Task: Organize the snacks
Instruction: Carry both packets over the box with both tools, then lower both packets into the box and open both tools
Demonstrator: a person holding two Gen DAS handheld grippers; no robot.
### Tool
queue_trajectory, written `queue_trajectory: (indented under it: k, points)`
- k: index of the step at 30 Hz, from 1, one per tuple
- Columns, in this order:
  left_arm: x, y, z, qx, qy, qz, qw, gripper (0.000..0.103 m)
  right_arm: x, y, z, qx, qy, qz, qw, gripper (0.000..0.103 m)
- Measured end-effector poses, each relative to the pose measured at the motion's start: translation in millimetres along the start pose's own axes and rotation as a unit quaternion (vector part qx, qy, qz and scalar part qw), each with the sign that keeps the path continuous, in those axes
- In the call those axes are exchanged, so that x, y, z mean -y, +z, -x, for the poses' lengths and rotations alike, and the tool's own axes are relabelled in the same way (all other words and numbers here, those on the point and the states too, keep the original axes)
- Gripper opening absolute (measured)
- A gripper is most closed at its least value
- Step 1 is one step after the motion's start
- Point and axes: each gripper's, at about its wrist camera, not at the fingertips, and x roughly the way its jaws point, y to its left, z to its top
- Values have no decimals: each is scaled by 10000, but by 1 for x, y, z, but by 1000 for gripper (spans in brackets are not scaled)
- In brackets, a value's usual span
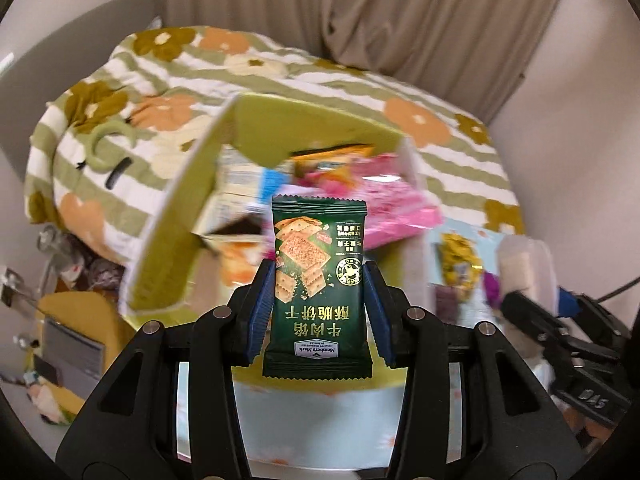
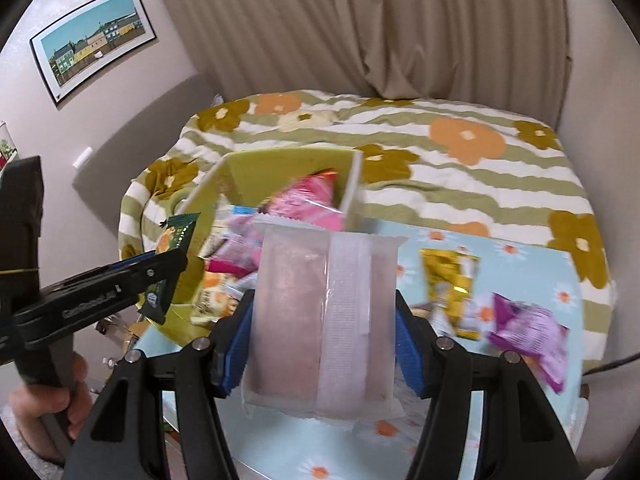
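Note:
My left gripper (image 1: 319, 300) is shut on a dark green cracker packet (image 1: 318, 280), held upright above the table. The same left gripper (image 2: 160, 276) and green packet (image 2: 176, 236) show at the left of the right wrist view. My right gripper (image 2: 324, 312) is shut on a translucent white packet (image 2: 320, 300) with a pinkish bar inside. Beyond both stands an open green box (image 1: 176, 216) holding pink, orange and blue snack packs (image 1: 384, 196). In the right wrist view the green box (image 2: 288, 160) is just past the white packet.
A yellow packet (image 2: 452, 280) and a purple packet (image 2: 532, 332) lie on the light blue flowered tablecloth (image 2: 520, 256) at the right. A bed with a green striped flowered blanket (image 2: 480, 168) lies behind. A hand (image 2: 44, 408) grips the left tool. Clutter (image 1: 68, 264) sits low left.

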Motion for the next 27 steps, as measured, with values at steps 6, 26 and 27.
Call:
queue_trajectory:
  k: [6,26,27]
  points:
    - [-44,11,-33,-293,81,-78,9995,40,-31,14,-34,-190,123,-77,9997,58]
    - [-63,9,-37,-358,-30,-789,9962,102,-54,13,-78,-552,-173,-222,9981,58]
    - [-63,9,-36,-349,2,-788,9963,102,-56,14,-79,-558,-140,-203,9981,58]
